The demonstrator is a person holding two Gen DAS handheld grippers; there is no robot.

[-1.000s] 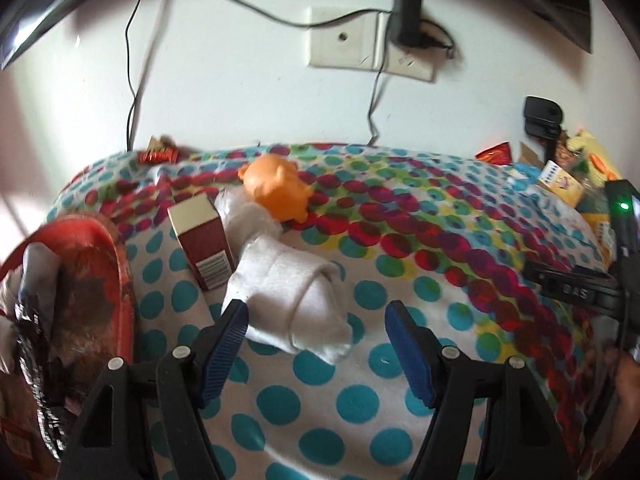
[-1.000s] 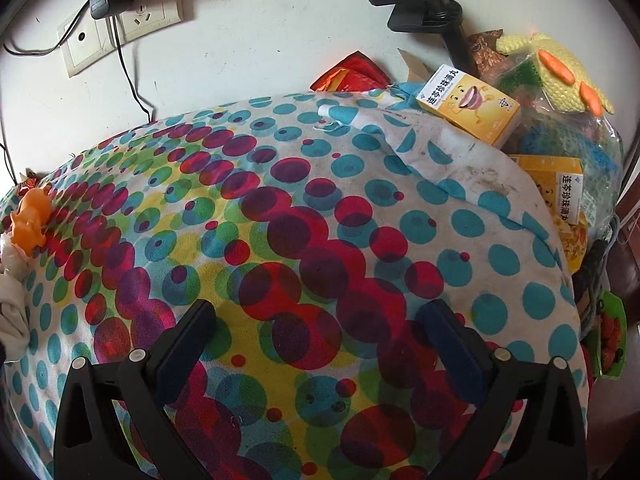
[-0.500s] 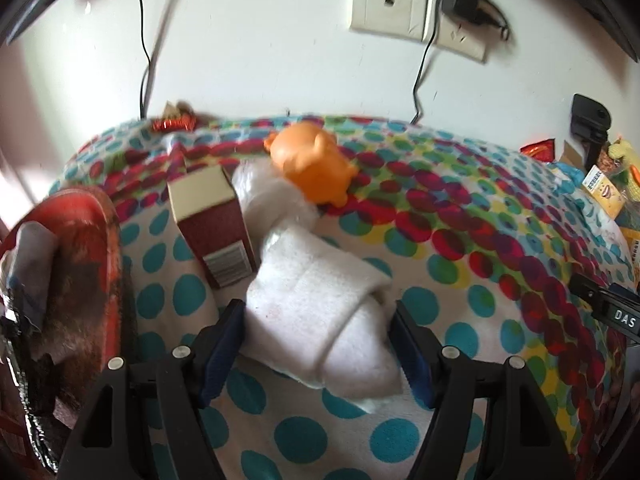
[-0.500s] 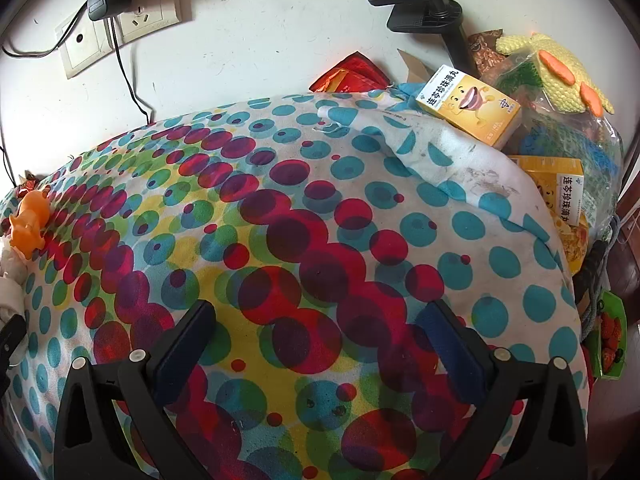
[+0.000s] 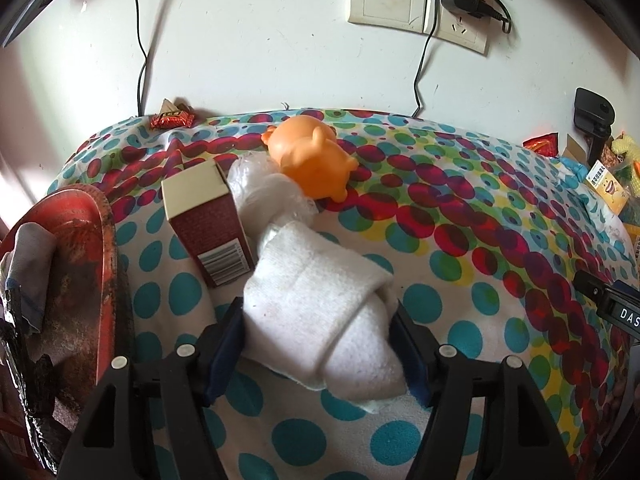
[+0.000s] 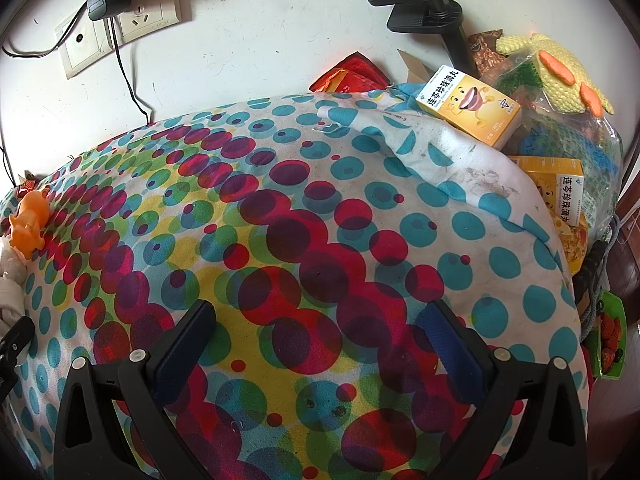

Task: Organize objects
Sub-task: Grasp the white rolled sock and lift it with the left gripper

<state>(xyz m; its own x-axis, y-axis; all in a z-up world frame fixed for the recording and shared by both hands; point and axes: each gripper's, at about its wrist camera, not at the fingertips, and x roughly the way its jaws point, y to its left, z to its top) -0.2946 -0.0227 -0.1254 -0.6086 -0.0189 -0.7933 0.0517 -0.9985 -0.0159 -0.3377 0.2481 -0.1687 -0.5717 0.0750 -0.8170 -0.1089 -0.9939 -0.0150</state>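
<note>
Tidying looks barely begun, as I judge it: on the dotted cloth (image 5: 460, 216) a rolled white sock (image 5: 320, 320), a maroon carton (image 5: 208, 224), a crumpled clear plastic bag (image 5: 264, 188) and an orange toy pig (image 5: 312, 164) lie bunched together, touching one another, while the red tray (image 5: 80, 232) at the cloth's left edge already carries a few cloths and dark bits. The sock appears to be the piece in hand, and it sits on the cloth, not lifted. The left gripper (image 5: 320, 344) points steeply down at it with one finger on each side of the roll; the jaws stand wide, both pads at the sock's flanks, but I see no squeeze in the fabric, so I read them as not yet clamped. Closing, lifting and carrying the sock away are all left to do, then the carton, bag and pig. The right gripper (image 6: 316, 340) hangs over a bare stretch of the cloth, tilted down, jaws wide apart with nothing between them; yellow boxes (image 6: 468, 108) and other clutter sit well off at the far right edge.
</note>
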